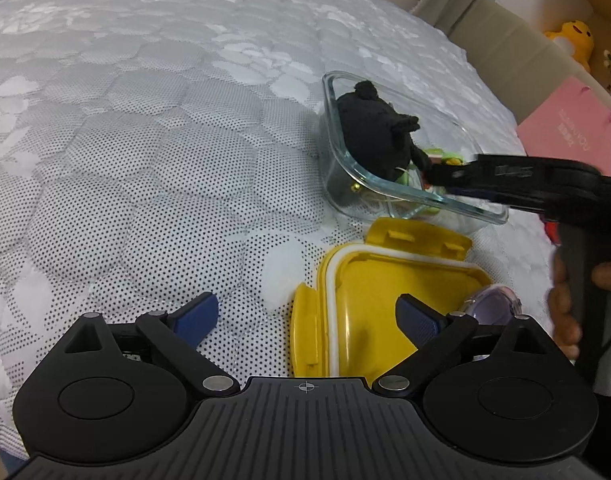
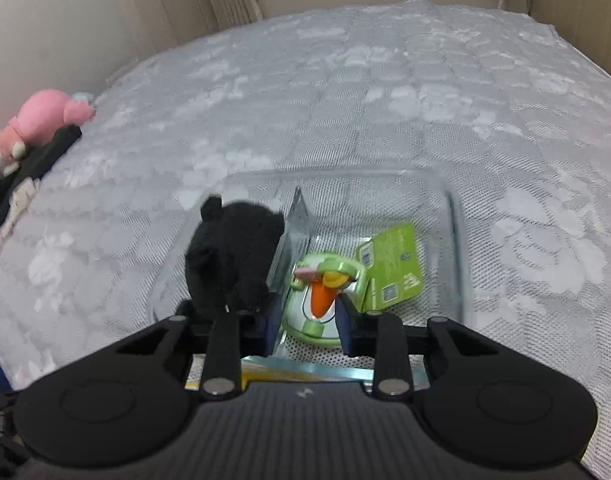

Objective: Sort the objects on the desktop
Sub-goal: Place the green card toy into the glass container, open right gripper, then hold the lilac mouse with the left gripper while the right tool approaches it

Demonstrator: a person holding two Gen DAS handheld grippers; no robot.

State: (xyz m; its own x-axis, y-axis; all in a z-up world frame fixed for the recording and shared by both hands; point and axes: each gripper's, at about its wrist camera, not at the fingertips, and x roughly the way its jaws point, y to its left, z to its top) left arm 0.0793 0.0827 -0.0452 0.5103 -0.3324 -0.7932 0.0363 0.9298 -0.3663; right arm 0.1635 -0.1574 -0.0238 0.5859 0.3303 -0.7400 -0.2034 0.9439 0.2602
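Note:
A clear glass container [image 2: 456,240] sits on the quilted bed cover, split by a glass divider [image 2: 299,216]. A black plush toy [image 2: 233,256] stands in its left compartment. In the right compartment lies a green toy with an orange carrot [image 2: 325,280] and a green tag [image 2: 389,268]. My right gripper [image 2: 310,311] reaches into the container, and its blue pads rest against the green toy's sides. In the left wrist view the right gripper [image 1: 437,174] comes in from the right over the container's rim [image 1: 385,185], beside the black plush [image 1: 369,128]. My left gripper [image 1: 307,316] stands open above the yellow lid [image 1: 385,292], holding nothing.
A white pom-pom [image 1: 279,276] lies left of the lid and a clear round object [image 1: 495,304] lies right of it. A hand [image 1: 565,300] holds the right gripper's handle. A pink plush [image 2: 45,116] sits at the bed's far left edge. A pink box [image 1: 565,128] stands past the bed's right edge.

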